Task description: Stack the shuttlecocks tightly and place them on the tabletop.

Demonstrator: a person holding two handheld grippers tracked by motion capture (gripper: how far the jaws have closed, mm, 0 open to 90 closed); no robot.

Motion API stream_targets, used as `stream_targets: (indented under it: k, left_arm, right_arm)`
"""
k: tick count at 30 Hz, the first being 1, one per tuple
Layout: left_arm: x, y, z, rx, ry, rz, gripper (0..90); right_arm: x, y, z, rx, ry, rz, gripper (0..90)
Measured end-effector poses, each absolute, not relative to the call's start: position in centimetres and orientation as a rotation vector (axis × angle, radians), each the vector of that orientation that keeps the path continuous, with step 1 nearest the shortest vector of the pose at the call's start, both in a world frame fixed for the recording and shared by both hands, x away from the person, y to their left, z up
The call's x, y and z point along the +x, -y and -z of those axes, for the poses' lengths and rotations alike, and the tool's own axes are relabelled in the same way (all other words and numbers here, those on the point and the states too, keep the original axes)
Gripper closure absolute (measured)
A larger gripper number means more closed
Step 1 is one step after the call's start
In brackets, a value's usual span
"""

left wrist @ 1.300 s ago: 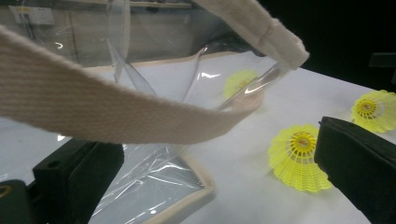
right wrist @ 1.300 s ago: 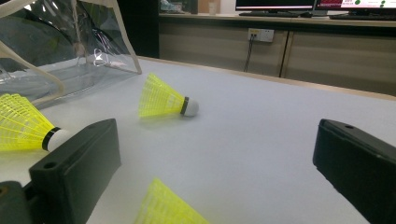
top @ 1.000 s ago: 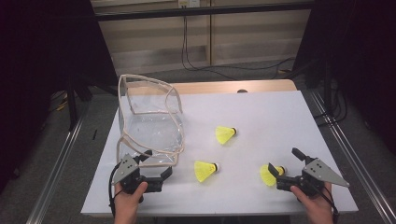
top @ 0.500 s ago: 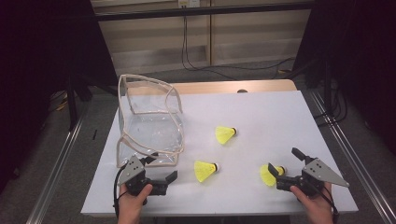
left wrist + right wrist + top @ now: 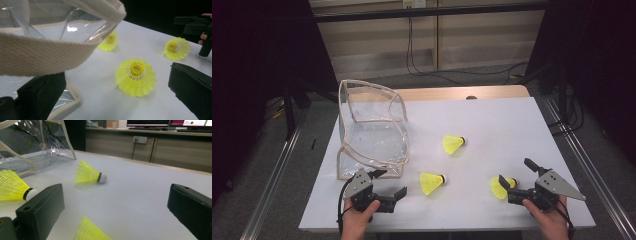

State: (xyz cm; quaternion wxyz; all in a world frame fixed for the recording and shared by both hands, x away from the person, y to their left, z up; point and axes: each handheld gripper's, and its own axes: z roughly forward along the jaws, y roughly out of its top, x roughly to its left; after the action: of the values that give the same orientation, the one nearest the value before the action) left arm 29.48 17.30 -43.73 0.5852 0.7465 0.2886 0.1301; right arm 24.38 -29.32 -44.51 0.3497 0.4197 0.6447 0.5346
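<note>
A clear bag [image 5: 372, 131] with cream webbing trim lies on the left of the white table [image 5: 502, 120]. Three yellow shuttlecocks lie on the table: one in the middle [image 5: 454, 144], one near the front [image 5: 431, 183] and one at the front right [image 5: 501, 186]. My left gripper [image 5: 389, 183] is open at the bag's front corner. Its one jaw sits under the bag's strap [image 5: 42, 52], and the front shuttlecock [image 5: 136, 76] lies just ahead between the jaws. My right gripper [image 5: 517, 173] is open, with the right shuttlecock's skirt [image 5: 91, 232] low between its jaws.
The bag's open mouth [image 5: 32, 142] faces the shuttlecocks. A wooden strip [image 5: 462, 93] runs along the table's far edge, with cabinets and cables [image 5: 412, 45] behind. Metal rails [image 5: 277, 170] flank both sides. The far right of the table is bare.
My left gripper has turned and shifted slightly toward the bag's front edge, so one jaw now lies under the strap. The right gripper and the shuttlecocks have not moved.
</note>
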Motion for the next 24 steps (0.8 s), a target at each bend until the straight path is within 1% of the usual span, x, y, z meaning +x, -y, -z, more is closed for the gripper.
stream_targets:
  k: [13,24]
  left_arm:
    - [29.4,-16.8,43.9,1.772,-0.647,-0.261,2.7]
    - [29.6,-15.3,43.8,1.809,-0.598,-0.221,2.9]
  right_arm:
    - [24.4,29.2,44.4,1.079,-1.667,-1.385,0.5]
    - [24.4,29.2,44.4,1.077,-1.662,-1.389,0.5]
